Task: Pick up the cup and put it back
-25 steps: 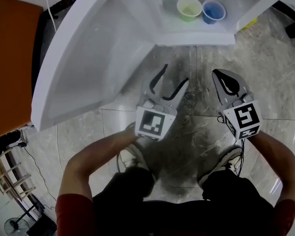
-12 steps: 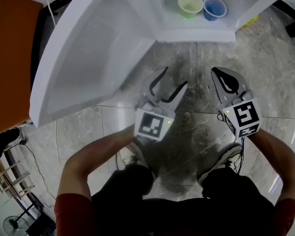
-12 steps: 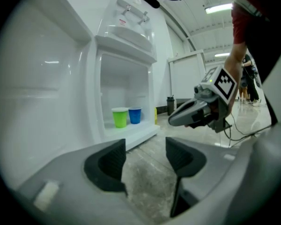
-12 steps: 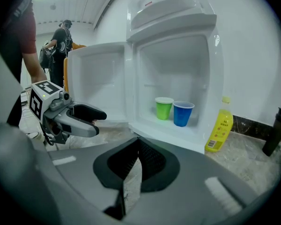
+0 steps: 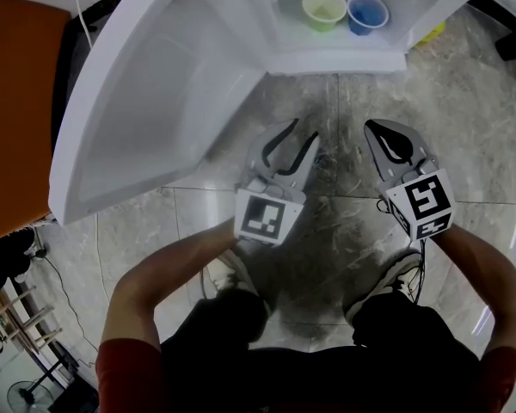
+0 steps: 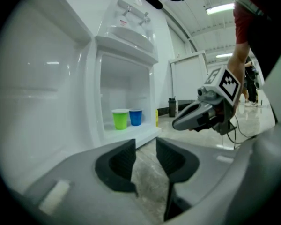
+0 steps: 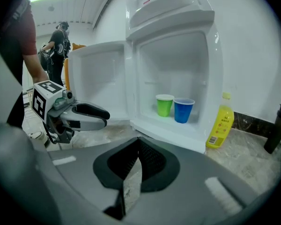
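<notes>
The move ahead turns on where the cups stand from each claw. In the head view the green cup (image 5: 324,8) and the blue cup (image 5: 367,12) stand side by side, touching or nearly so, on the floor of the white fridge (image 5: 335,48), whose door (image 5: 155,101) hangs open at 10 o'clock. Which of the two the task means cannot be told. The blue cup lies at 12 o'clock from the right claw (image 5: 371,128), and the green cup between 12 and 1 o'clock from the left claw (image 5: 303,132). Both claws are well short of the shelf and about equally far. The left claw's jaws have just been closing. They stand partly apart with only floor between them, so it grasps nothing. The right claw is clenched tip to tip, also on nothing, and would need to open first. Both cups are upright, mouths up and tapering downward, so their long axis is vertical. A claw coming in near level would likely take the wall from the side. They look like light plastic, probably easy to tip or squeeze.
</notes>
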Tool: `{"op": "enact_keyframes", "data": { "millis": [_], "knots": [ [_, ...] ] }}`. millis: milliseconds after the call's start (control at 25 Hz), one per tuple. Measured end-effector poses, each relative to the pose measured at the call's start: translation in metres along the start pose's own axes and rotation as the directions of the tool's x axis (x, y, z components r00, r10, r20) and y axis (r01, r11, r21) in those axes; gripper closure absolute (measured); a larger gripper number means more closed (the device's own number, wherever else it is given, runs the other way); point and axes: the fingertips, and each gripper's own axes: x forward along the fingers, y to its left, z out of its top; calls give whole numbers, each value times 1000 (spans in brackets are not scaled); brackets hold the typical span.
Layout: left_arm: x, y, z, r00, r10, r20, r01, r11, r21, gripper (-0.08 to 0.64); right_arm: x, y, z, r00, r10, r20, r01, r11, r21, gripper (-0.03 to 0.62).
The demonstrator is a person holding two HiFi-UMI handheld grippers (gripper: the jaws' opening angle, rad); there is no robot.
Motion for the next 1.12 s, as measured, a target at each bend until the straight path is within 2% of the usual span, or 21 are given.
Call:
{"op": "enact_keyframes", "data": {
  "millis": [280, 880, 1120],
  "knots": [
    [3, 4, -1, 1000, 11, -7, -11, 1000, -4, 557, 1, 0, -1, 1000, 4, -4, -4, 1000, 1, 592],
    [11, 7, -9, 1000, 1, -31, -2, 1000, -22, 561, 6, -2, -9, 1000, 10, -28, -10, 1000, 17, 591],
    [19, 8, -18, 999, -25, -47, 23, 999, -24, 561, 9, -8, -16, 999, 6, -37, -5, 1000, 30, 592]
  ]
}}
